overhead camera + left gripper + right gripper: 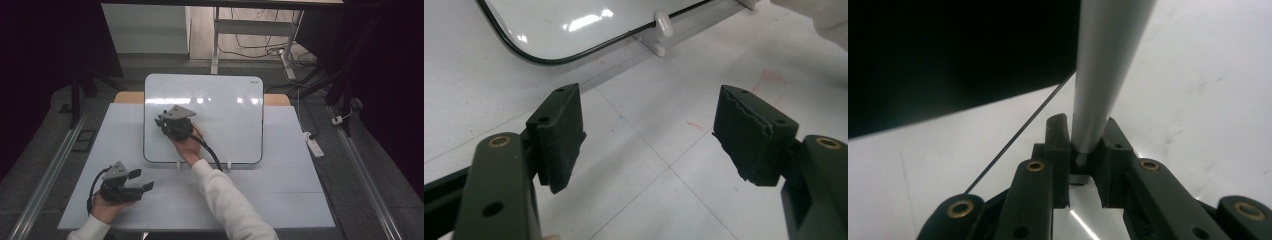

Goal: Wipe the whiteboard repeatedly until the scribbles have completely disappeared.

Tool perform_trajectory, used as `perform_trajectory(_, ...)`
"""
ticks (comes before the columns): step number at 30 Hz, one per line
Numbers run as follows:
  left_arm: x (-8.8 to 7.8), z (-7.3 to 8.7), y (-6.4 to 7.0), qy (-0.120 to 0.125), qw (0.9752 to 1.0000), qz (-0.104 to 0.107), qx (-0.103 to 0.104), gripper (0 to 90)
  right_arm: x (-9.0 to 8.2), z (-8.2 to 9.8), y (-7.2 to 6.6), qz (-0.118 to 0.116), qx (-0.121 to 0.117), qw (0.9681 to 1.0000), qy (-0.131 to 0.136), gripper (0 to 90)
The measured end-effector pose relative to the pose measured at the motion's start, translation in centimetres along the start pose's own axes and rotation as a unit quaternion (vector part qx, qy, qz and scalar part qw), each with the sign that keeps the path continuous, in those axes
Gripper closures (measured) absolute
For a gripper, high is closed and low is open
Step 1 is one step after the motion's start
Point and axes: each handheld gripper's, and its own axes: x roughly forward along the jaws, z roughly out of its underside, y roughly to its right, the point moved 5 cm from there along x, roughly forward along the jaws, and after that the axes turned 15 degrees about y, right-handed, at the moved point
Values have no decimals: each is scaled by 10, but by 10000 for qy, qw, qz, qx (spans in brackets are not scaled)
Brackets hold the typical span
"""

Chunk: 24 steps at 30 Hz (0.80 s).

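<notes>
Nearest, at lower left of the high view: one left hand point(106, 207) in a white sleeve, wrapped round the left gripper point(145, 182), resting low on the white table point(280, 195). Two black jaws spread wide, nothing between them; seen up close in the left gripper view, two ribbed pads point(561, 135) standing well apart over bare tabletop, faint red marks point(771, 82) at right of that frame.

Further up, centre of the high view: one right hand point(186, 147), also white-sleeved, reaching diagonally from bottom right and carrying the right gripper point(161, 121), topped by one grey three-cornered plate point(179, 113). One black cable point(210, 152) trailing back along the wrist. In the right gripper view, two jaws drawn in close on the tip of one slim grey stick point(1103, 65), possibly a marker, rising to the top edge of the frame; clamped on it, the tip seated between the pads.

Beneath that gripper: one whiteboard point(225, 125), dark-rimmed, rounded corners, lying on the table, far edge overhanging toward the wooden strip behind. Surface blank, several ceiling-light glints across the upper part. Two small white clips point(228, 165) along its near edge, one seen again at top centre of the left gripper view point(663, 25).

Farthest, top of the high view: white desk legs point(216, 40), loose cables point(260, 50) on the floor, and one white power strip point(315, 146) at right beside the table. Two metal floor rails flanking the table, left and right.
</notes>
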Motion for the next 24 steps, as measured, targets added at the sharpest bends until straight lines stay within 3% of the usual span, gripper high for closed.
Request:
perform_trajectory(2, 0, 0, 0, -11, 10000, 20, 6, 284, 2, 1, -3, -48, 56, 10000, -26, 785)
perform_trajectory(5, 0, 0, -1, -1, 10000, 24, -7, 284, 3, 10, -18, -432, -123, 9984, -345, 786)
perform_trajectory(6, -1, 0, -1, -2, 10000, 21, -3, 284, 2, 10, -17, -443, -144, 9982, -389, 785)
perform_trajectory(10, -2, -1, 1, 36, 10000, 13, 26, 284, -3, 0, 4, 9, 110, 9999, -85, 785)
perform_trajectory(12, -1, -1, 0, 31, 10000, 10, 6, 284, -7, 1, 4, -55, 67, 9998, -165, 785)
perform_trajectory(14, 0, 0, -1, 22, 10000, -7, -5, 284, -14, 6, -1, -311, -93, 9983, -483, 785)
perform_trajectory(16, -1, 0, -1, 15, 10000, 3, 7, 285, -25, 9, 3, -399, -84, 9971, -643, 785)
perform_trajectory(20, -1, -1, 0, 28, 10000, -15, 29, 286, -58, 6, 27, -141, 164, 9973, -703, 785)
perform_trajectory(24, -1, -1, -1, 67, 10000, -59, 23, 286, -98, 3, 28, -291, 405, 9965, -664, 785)
